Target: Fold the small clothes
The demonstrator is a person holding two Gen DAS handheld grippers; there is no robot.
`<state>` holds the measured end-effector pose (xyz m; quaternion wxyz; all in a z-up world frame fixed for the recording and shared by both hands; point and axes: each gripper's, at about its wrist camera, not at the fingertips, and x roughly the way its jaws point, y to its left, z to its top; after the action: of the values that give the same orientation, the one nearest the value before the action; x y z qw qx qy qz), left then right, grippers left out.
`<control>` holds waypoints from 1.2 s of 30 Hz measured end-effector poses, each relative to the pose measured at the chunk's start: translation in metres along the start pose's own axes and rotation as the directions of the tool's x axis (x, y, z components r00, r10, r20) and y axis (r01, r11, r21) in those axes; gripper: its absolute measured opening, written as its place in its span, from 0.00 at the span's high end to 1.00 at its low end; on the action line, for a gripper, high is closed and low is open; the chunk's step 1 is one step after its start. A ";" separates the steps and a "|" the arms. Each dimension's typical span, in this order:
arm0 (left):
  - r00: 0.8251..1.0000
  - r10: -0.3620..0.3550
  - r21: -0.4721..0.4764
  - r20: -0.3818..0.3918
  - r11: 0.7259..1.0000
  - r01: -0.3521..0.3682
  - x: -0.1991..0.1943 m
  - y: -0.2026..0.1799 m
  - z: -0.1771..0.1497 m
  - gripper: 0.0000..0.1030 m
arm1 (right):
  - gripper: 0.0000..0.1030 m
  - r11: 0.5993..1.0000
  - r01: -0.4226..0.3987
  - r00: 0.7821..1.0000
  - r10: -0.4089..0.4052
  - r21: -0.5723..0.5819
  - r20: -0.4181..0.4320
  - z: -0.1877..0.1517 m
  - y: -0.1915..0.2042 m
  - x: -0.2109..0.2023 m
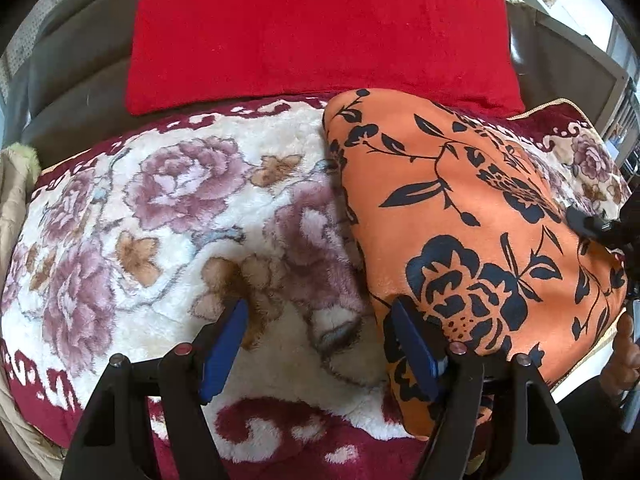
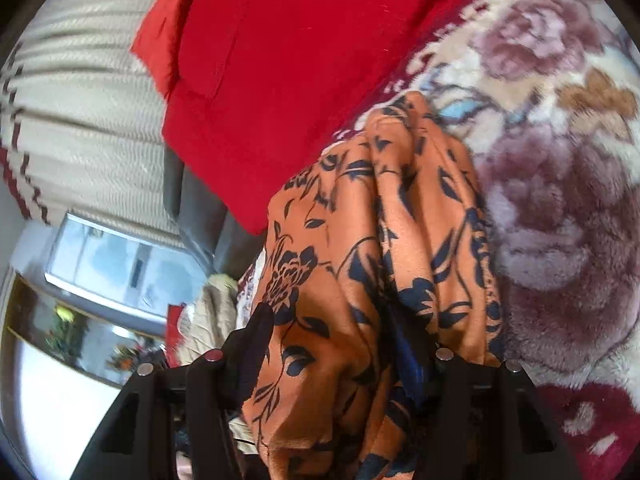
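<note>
While my two tools work over the couch, things stand like this, left to right:

Floral blanket [image 1: 120,208]: plush cream fleece with mauve roses and a dark red border; it covers the seat and bears everything else.
My left gripper [image 1: 316,344]: blue pads apart, nothing between them, low over the blanket just beside the cloth's left edge.
Red cushion [image 1: 320,28]: leans at the back, its lower edge just behind the cloth.
Orange floral cloth [image 1: 460,208]: small garment with a dark blue flower print, lying on the right half of the blanket.
My right gripper [image 2: 340,356]: its near end is bunched up between my fingers, which are clamped on it.
Room: grey couch back [image 1: 80,60] behind the cushion; pale knitted throw [image 2: 80,92] and a bright window [image 2: 116,264] off to the side.
</note>
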<state>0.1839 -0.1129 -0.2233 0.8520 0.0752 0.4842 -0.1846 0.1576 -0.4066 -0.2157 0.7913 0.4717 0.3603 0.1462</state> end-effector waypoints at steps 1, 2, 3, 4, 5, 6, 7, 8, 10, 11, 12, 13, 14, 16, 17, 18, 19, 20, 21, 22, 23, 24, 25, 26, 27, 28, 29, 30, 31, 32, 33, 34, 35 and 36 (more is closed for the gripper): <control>1.000 -0.002 0.005 0.002 1.000 0.002 0.000 -0.001 0.000 0.31 | 0.61 0.999 0.034 0.999 -0.034 -0.031 0.008 -0.002 0.004 0.002; 1.000 -0.006 0.010 0.003 1.000 0.006 0.001 -0.005 0.001 0.34 | 0.69 0.994 0.079 0.997 -0.078 -0.077 0.012 -0.004 0.009 0.005; 1.000 -0.011 0.012 0.004 1.000 0.011 0.001 -0.008 0.002 0.39 | 0.71 0.987 0.116 0.993 -0.115 -0.115 0.017 -0.006 0.014 0.007; 1.000 -0.015 0.018 0.005 1.000 0.015 0.001 -0.012 0.002 0.41 | 0.73 0.978 0.147 0.989 -0.143 -0.150 0.041 -0.007 0.020 0.007; 1.000 -0.012 0.029 0.008 1.000 0.012 0.000 -0.016 0.003 0.44 | 0.74 0.965 0.178 0.983 -0.167 -0.194 0.074 -0.009 0.027 0.005; 1.000 -0.002 0.048 0.015 0.999 0.001 -0.001 -0.023 0.003 0.45 | 0.74 0.954 0.198 0.978 -0.180 -0.223 0.102 -0.010 0.033 0.003; 1.000 0.012 0.068 0.025 0.998 -0.014 -0.002 -0.029 0.004 0.45 | 0.75 0.941 0.223 0.971 -0.191 -0.254 0.143 -0.011 0.040 -0.001; 0.999 0.031 0.093 0.040 0.995 -0.035 -0.002 -0.037 0.006 0.45 | 0.75 0.931 0.243 0.963 -0.198 -0.273 0.183 -0.012 0.045 -0.007; 0.997 0.050 0.115 0.059 0.992 -0.057 -0.001 -0.048 0.008 0.45 | 0.75 0.914 0.290 0.947 -0.231 -0.284 0.223 -0.011 0.048 -0.010; 0.997 0.053 0.119 0.064 0.991 -0.060 0.000 -0.050 0.009 0.45 | 0.75 0.898 0.336 0.934 -0.280 -0.283 0.221 -0.010 0.045 -0.005; 0.996 0.056 0.129 0.068 0.990 -0.065 0.002 -0.053 0.009 0.45 | 0.76 0.883 0.383 0.920 -0.337 -0.272 0.202 -0.008 0.038 0.002; 0.996 0.061 0.138 0.071 0.988 -0.070 0.003 -0.054 0.010 0.45 | 0.76 0.881 0.402 0.914 -0.371 -0.250 0.163 -0.006 0.028 0.011; 0.996 0.059 0.141 0.068 0.988 -0.068 0.004 -0.052 0.011 0.43 | 0.75 0.895 0.385 0.922 -0.363 -0.226 0.135 -0.004 0.020 0.015; 0.998 0.039 0.123 0.041 0.991 -0.044 0.003 -0.045 0.014 0.43 | 0.75 0.900 0.374 0.927 -0.352 -0.223 0.133 -0.002 0.020 0.013; 0.999 0.032 0.115 0.031 0.993 -0.035 0.001 -0.041 0.015 0.43 | 0.75 0.903 0.371 0.928 -0.349 -0.215 0.134 -0.002 0.019 0.012; 1.000 0.023 0.103 0.020 0.994 -0.024 -0.002 -0.037 0.017 0.43 | 0.74 0.910 0.362 0.931 -0.340 -0.202 0.135 -0.002 0.019 0.010; 1.000 0.013 0.092 0.017 0.996 -0.014 -0.006 -0.034 0.018 0.43 | 0.73 0.916 0.351 0.934 -0.330 -0.194 0.136 0.000 0.019 0.008; 1.000 -0.005 0.082 0.024 0.997 0.003 -0.012 -0.031 0.019 0.43 | 0.72 0.925 0.331 0.941 -0.309 -0.184 0.141 0.000 0.020 0.001; 0.999 -0.018 0.076 0.037 0.997 0.015 -0.017 -0.029 0.020 0.43 | 0.72 0.931 0.320 0.944 -0.296 -0.176 0.148 0.000 0.024 -0.006; 0.998 -0.023 0.075 0.054 0.997 0.019 -0.022 -0.029 0.021 0.43 | 0.72 0.934 0.317 0.941 -0.289 -0.162 0.175 0.001 0.026 -0.015; 0.997 -0.022 0.084 0.068 0.996 0.016 -0.027 -0.031 0.022 0.41 | 0.72 0.937 0.312 0.939 -0.280 -0.156 0.198 0.003 0.030 -0.017; 0.997 -0.017 0.104 0.079 0.995 0.009 -0.030 -0.035 0.024 0.38 | 0.72 0.943 0.297 0.940 -0.262 -0.150 0.218 0.005 0.034 -0.019; 0.997 -0.014 0.123 0.080 0.992 0.004 -0.030 -0.039 0.025 0.38 | 0.72 0.951 0.272 0.944 -0.233 -0.150 0.235 0.008 0.038 -0.024; 0.997 -0.009 0.147 0.076 0.989 -0.002 -0.028 -0.045 0.025 0.38 | 0.72 0.952 0.260 0.945 -0.217 -0.159 0.243 0.009 0.043 -0.026; 0.998 0.004 0.172 0.064 0.985 -0.015 -0.024 -0.050 0.024 0.38 | 0.72 0.952 0.252 0.948 -0.207 -0.175 0.241 0.012 0.047 -0.024; 0.998 0.024 0.192 0.050 0.981 -0.033 -0.018 -0.055 0.022 0.38 | 0.72 0.948 0.251 0.952 -0.204 -0.194 0.230 0.015 0.053 -0.021; 0.998 0.044 0.207 0.040 0.977 -0.051 -0.013 -0.059 0.021 0.37 | 0.72 0.943 0.257 0.953 -0.209 -0.214 0.221 0.020 0.058 -0.016; 0.998 0.057 0.214 0.035 0.975 -0.063 -0.009 -0.061 0.019 0.37 | 0.72 0.937 0.266 0.951 -0.217 -0.227 0.221 0.027 0.063 -0.011; 0.997 0.064 0.217 0.033 0.974 -0.070 -0.006 -0.062 0.017 0.37 | 0.72 0.935 0.264 0.953 -0.216 -0.235 0.213 0.035 0.066 -0.006; 0.997 0.068 0.218 0.033 0.973 -0.073 -0.005 -0.062 0.016 0.37 | 0.72 0.936 0.258 0.957 -0.214 -0.239 0.194 0.041 0.068 0.000; 0.997 0.071 0.224 0.033 0.972 -0.076 -0.004 -0.062 0.015 0.36 | 0.72 0.937 0.254 0.962 -0.219 -0.240 0.164 0.050 0.067 0.009; 0.997 0.075 0.236 0.030 0.969 -0.080 -0.003 -0.062 0.015 0.36 | 0.72 0.937 0.257 0.964 -0.232 -0.237 0.126 0.057 0.064 0.021; 0.996 0.080 0.246 0.028 0.966 -0.084 -0.002 -0.063 0.015 0.36 | 0.72 0.936 0.265 0.964 -0.251 -0.230 0.090 0.062 0.060 0.033; 0.996 0.083 0.260 0.023 0.962 -0.086 -0.001 -0.065 0.014 0.36 | 0.72 0.932 0.292 0.956 -0.289 -0.216 0.045 0.066 0.052 0.047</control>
<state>0.1699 -0.1769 -0.2116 0.8446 0.2060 0.4471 -0.2104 0.2425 -0.3952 -0.1728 0.8538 0.3237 0.4027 0.0639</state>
